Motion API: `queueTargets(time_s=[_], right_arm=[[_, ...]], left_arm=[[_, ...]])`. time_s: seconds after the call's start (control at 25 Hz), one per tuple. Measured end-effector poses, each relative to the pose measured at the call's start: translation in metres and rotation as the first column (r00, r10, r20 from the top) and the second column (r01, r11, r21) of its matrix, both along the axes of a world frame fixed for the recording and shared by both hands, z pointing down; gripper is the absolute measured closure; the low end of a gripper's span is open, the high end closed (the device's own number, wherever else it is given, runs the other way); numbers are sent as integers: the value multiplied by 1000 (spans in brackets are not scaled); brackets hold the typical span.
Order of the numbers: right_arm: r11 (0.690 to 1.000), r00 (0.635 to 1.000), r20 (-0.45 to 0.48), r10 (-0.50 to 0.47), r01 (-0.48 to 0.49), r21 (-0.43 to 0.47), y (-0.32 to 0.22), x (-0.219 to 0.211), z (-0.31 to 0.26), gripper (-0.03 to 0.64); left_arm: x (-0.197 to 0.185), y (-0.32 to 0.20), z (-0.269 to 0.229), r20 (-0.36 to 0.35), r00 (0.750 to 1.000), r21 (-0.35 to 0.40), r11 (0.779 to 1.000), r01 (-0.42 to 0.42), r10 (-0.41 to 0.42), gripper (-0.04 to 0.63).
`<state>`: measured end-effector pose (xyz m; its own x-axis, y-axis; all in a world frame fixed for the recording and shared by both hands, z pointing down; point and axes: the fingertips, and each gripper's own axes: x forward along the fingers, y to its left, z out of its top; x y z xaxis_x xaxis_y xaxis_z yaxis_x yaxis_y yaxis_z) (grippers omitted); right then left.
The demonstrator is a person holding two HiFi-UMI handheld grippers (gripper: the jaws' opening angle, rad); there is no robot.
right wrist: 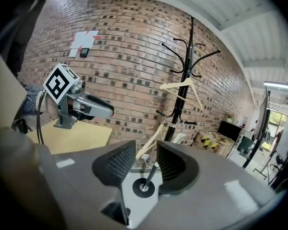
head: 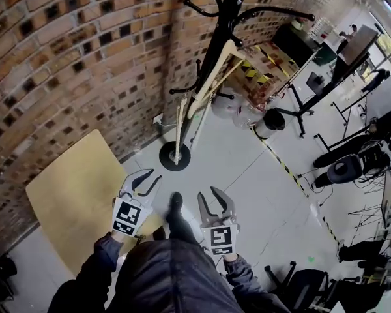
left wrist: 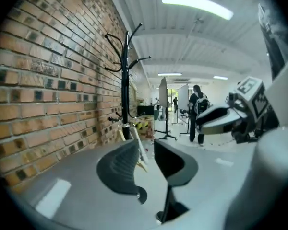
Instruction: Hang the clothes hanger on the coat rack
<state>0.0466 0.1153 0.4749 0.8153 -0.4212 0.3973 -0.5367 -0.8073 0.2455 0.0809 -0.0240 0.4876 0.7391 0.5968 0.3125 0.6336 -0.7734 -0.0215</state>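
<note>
A black coat rack [head: 218,38] stands by the brick wall on a round base [head: 174,156]. One pale wooden hanger [head: 227,56] hangs high on it, and a second [head: 181,117] hangs lower near the pole. In the right gripper view the rack [right wrist: 185,75] carries the upper hanger [right wrist: 181,86] and the lower one [right wrist: 151,140]. My left gripper [head: 148,178] and right gripper [head: 208,197] are held low, well short of the rack. Both are open, with nothing between the jaws. The left gripper [left wrist: 145,147] points at the rack [left wrist: 126,80]. The right gripper [right wrist: 146,150] does too.
A light wooden table [head: 78,194] stands at the left against the brick wall [head: 65,57]. Yellow-black tape [head: 290,171] runs across the floor. A black bin [head: 272,119], stands, chairs and distant people fill the right. The person's shoe [head: 176,208] is between the grippers.
</note>
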Motion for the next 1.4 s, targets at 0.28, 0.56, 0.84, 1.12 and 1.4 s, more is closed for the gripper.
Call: queueTargets(time_s=[0.28, 0.56, 0.84, 1.12, 1.4], right_arm=[[996, 996, -49, 74, -71, 60, 23, -42, -17, 479], [991, 994, -36, 106, -103, 90, 39, -66, -22, 495], [989, 991, -49, 126, -122, 86, 49, -72, -28, 524], [989, 990, -55, 130, -126, 79, 51, -74, -28, 527], [991, 991, -62, 122, -117, 71, 45, -71, -29, 541]], left_arm=[[-60, 4, 6, 30, 1000, -39, 999, -7, 8, 512], [-78, 26, 0, 0, 998, -3, 998, -70, 70, 520], [-87, 41, -3, -17, 995, -6, 995, -99, 99, 525], [-85, 36, -5, -25, 996, -5, 996, -88, 88, 525], [-84, 29, -6, -29, 996, -11, 997, -79, 79, 528]])
